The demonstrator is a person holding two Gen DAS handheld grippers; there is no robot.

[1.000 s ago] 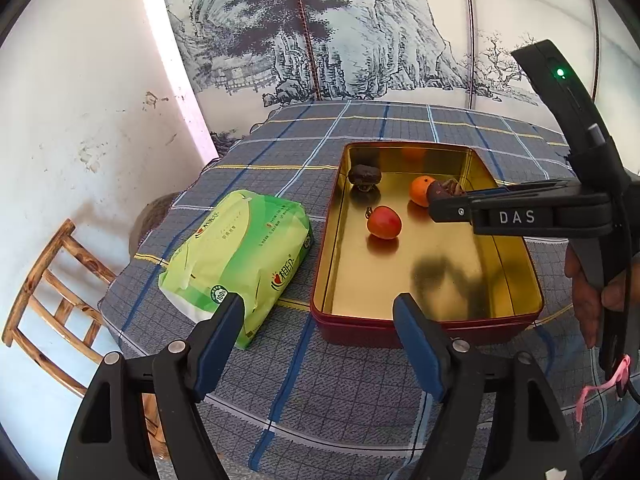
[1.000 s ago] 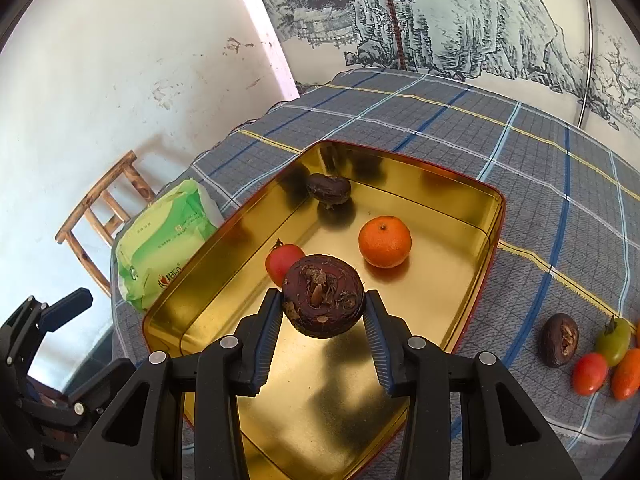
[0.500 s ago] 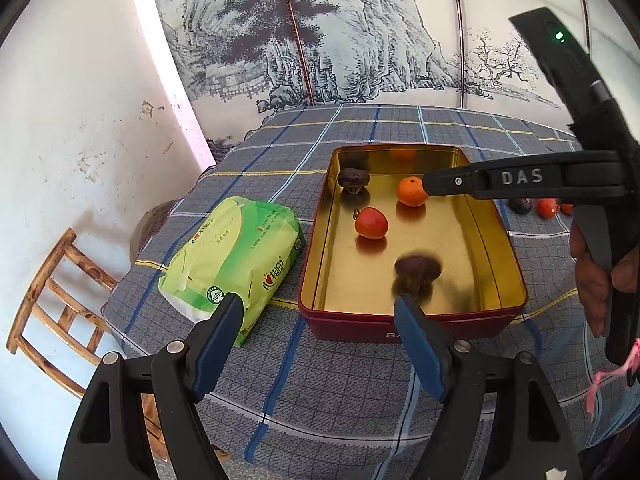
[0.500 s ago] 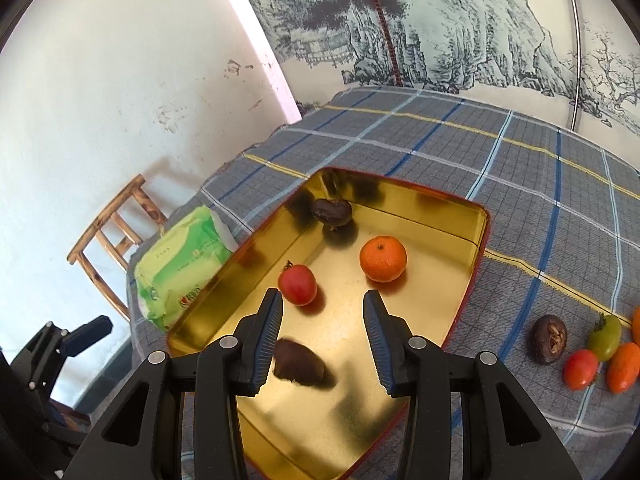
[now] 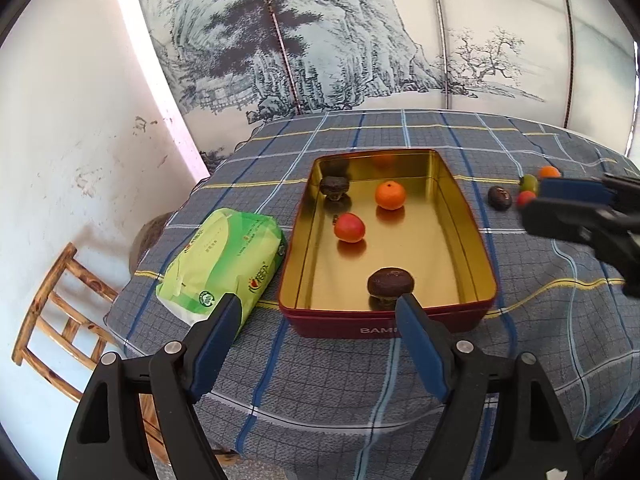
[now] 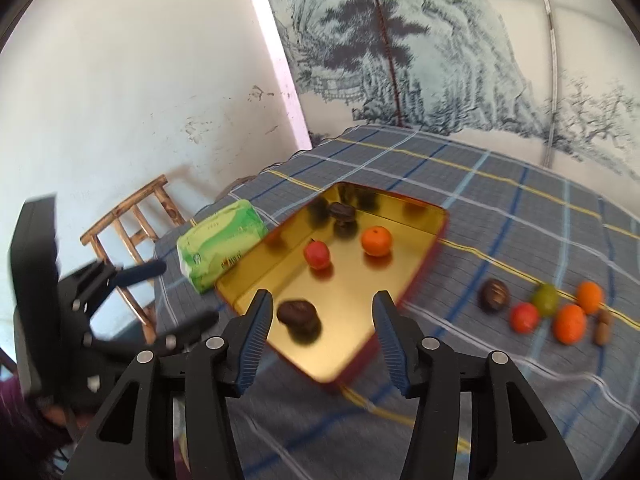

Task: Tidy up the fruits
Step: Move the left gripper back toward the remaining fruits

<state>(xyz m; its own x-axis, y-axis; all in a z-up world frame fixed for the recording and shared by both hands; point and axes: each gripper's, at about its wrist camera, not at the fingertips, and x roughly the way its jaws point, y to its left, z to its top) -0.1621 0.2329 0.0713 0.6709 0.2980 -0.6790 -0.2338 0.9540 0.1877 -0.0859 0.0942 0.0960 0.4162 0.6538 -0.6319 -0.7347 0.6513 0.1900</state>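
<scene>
A gold-lined red tin (image 5: 472, 240) (image 6: 430, 236) sits on the checked tablecloth. Inside lie a dark brown fruit (image 5: 390, 282) (image 6: 298, 314) near the front wall, a red tomato (image 5: 349, 227) (image 6: 317, 254), an orange (image 5: 390, 195) (image 6: 376, 241) and another dark fruit (image 5: 334, 186) (image 6: 342, 212) at the back. My right gripper (image 6: 320, 338) hangs above the tin's near corner, its jaws opening with nothing between them. My left gripper (image 5: 316, 344) stands open and empty before the tin. The right gripper (image 5: 576, 208) also shows in the left wrist view, over the loose fruits.
Several loose fruits lie right of the tin: a dark one (image 6: 494, 295) (image 5: 499, 198), a green one (image 6: 545, 299), red (image 6: 524, 317) and orange ones (image 6: 569, 323). A green tissue pack (image 5: 224, 260) (image 6: 220, 246) lies left of the tin. A wooden chair (image 6: 136, 216) stands by the wall.
The right gripper let the dark fruit drop into the tin, then rose and drew back to the right with its jaws widening. The left gripper pulled back slightly.
</scene>
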